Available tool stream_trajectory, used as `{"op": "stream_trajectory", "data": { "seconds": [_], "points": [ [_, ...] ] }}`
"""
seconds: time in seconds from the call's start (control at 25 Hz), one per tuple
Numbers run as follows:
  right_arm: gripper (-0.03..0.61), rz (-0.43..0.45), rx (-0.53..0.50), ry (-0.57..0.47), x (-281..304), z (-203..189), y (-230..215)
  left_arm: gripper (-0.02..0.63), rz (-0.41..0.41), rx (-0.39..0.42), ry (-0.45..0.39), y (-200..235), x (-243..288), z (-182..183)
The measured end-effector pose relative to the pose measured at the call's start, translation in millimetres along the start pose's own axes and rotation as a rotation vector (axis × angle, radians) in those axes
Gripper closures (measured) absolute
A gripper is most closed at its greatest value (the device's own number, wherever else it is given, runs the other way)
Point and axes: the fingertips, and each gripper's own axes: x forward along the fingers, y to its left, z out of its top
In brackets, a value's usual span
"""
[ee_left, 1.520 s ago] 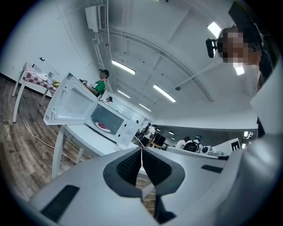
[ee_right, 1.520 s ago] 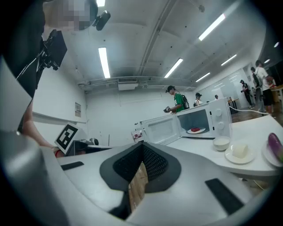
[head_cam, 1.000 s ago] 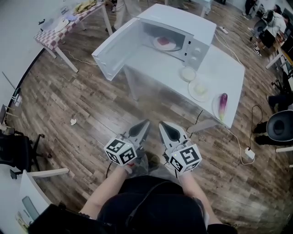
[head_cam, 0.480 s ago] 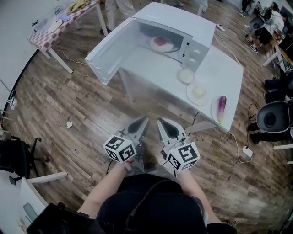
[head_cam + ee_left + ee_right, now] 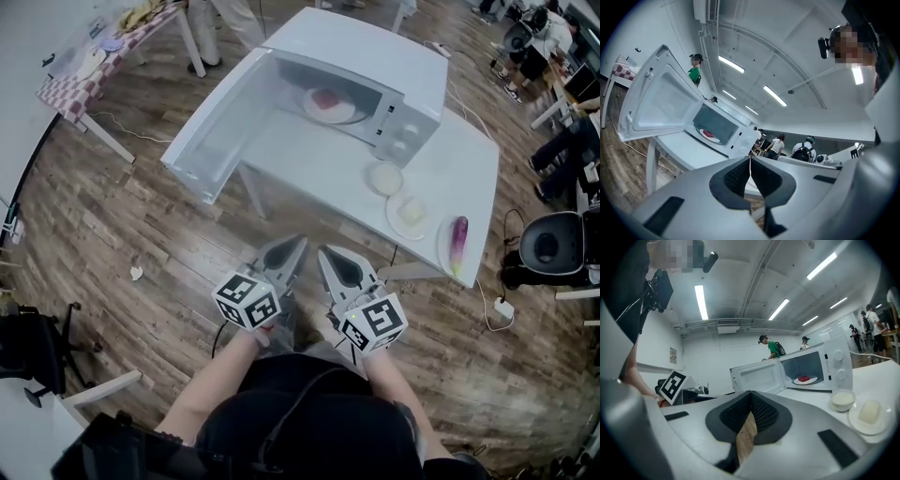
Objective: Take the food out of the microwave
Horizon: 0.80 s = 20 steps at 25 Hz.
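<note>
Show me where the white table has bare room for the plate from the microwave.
Bare: the table strip before the microwave, between its open door and the bowl. Crowded: the near right edge, with the bowl, a plate and an eggplant.

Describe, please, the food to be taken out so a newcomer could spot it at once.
On the white table stands a white microwave, its door open. Inside lies a white plate with a red piece of food, the only dish not out on the tabletop.
</note>
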Motion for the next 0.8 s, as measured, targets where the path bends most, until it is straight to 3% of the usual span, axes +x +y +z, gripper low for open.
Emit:
{"op": "stream_trajectory", "data": {
  "seconds": [0.6, 0.8],
  "points": [
    [0.559, -0.128, 0.074, 0.033, 83, -5, -48, 0.598, -0.079, -0.020, 0.083, 74, 47, 32],
    [0.559, -0.176, 0.086, 0.032, 104, -4, -61, 0.598, -0.121, 0.023, 0.120, 89, 56, 37]
  ]
}}
